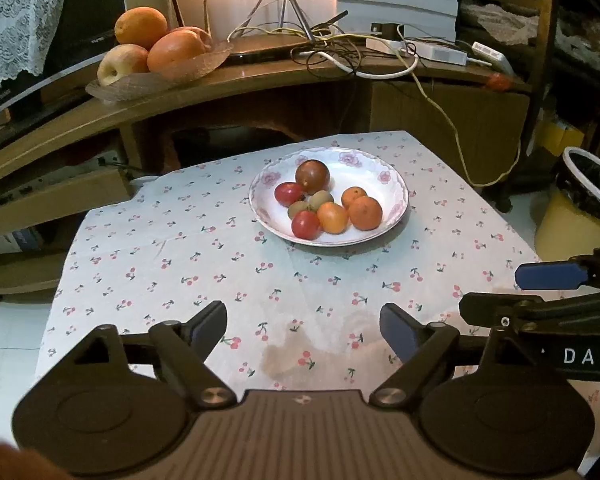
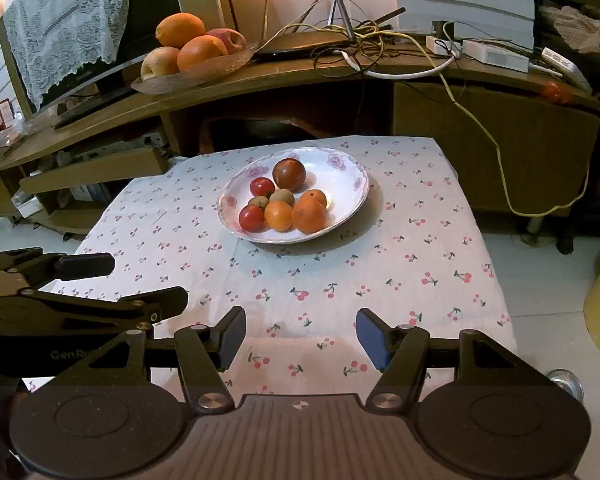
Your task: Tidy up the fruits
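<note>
Left wrist view: my left gripper (image 1: 303,330) hovers over the cherry-print cloth surface (image 1: 204,264), fingers spread, empty. My right gripper (image 2: 300,336) likewise, fingers apart. White floral-rimmed plate (image 1: 396,196) of small red, orange and brownish fruits (image 1: 329,204) sits mid-surface, well ahead.

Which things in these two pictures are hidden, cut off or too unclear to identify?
- Glass dish on the shelf: the rear fruit is mostly hidden behind the front oranges in both views.
- Small green-brown fruits on the white plate: partly covered by neighbouring fruits, kind unclear.
- Orange-red object at the shelf's right end: blurred, unidentifiable.
- Yellow bin: cut by the left wrist frame edge.
</note>
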`<state>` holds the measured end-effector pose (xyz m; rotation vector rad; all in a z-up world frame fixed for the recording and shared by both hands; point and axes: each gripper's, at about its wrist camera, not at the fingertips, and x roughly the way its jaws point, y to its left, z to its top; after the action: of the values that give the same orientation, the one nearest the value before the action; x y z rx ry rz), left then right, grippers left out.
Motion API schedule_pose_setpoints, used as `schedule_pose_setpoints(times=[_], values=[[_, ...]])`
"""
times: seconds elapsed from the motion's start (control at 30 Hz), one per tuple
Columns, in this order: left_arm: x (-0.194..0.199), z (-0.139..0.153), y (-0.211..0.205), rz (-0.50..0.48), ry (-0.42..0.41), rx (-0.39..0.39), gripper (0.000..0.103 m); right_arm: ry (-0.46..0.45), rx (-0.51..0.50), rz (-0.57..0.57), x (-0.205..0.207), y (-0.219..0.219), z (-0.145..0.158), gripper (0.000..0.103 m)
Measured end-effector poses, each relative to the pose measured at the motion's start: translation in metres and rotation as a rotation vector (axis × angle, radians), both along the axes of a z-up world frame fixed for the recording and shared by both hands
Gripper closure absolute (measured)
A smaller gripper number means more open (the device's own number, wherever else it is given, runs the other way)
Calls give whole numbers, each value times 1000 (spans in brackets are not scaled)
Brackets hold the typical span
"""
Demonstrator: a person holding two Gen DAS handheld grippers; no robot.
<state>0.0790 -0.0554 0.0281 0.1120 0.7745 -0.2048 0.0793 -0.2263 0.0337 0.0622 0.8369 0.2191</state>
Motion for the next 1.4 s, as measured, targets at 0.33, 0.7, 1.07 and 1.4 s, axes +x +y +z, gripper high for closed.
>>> schedule_pose_setpoints(times=[0.33,0.7,1.07,1.4], values=[[-15,1,0,14,-14,24,8,-2,-11,-6,-15,2,0,39],[-33,3,0,38,-27,69,1,-7,-18,-5,-30,3,1,39],[-51,-2,7,62,14,32,0,-10,-32,-4,-49,9,2,39],[-67,-6,12,80,47,19,0,-4,-43,8,-66,15,1,39]])
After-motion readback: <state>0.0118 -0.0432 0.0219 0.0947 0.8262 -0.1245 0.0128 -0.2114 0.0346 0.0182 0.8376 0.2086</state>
